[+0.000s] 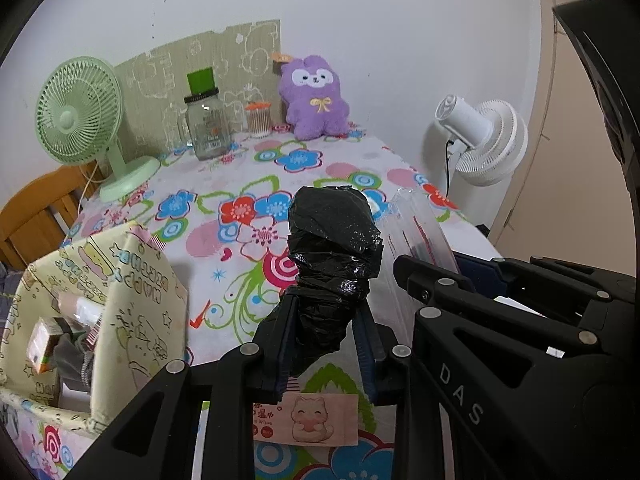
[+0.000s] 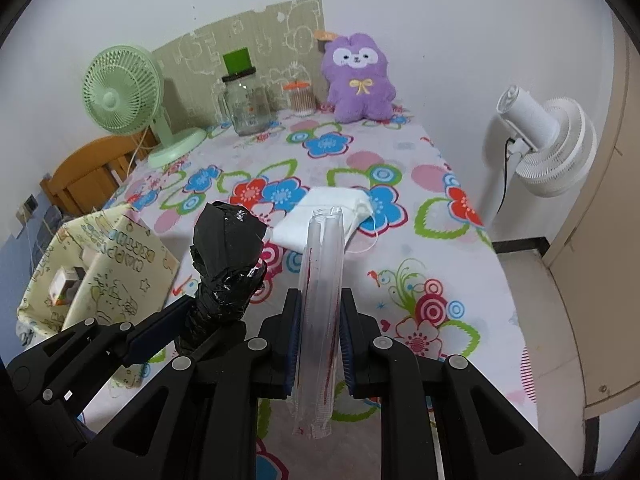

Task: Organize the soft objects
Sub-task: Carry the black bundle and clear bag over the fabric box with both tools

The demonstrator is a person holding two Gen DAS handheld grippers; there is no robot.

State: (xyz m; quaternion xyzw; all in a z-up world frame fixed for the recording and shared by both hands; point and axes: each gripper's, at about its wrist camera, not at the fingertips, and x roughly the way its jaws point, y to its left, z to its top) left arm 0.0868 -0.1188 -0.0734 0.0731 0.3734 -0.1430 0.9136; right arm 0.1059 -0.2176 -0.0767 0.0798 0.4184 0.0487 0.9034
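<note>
Bright, even indoor light, soft shadows; sharp focus, strong fisheye bending, dark corners.

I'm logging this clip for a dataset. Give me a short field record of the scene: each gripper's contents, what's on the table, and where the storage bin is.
left gripper: shut on black plastic bag roll
right gripper: shut on clear plastic packet
table: floral cloth
on table: white face mask, purple plush toy, glass jar, green fan
fabric storage bin: table's left edge

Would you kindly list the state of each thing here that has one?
left gripper: shut on black bag roll.
right gripper: shut on clear plastic packet.
glass jar: lid on, upright.
fabric basket: open, holding items.
white mask: lying flat.
</note>
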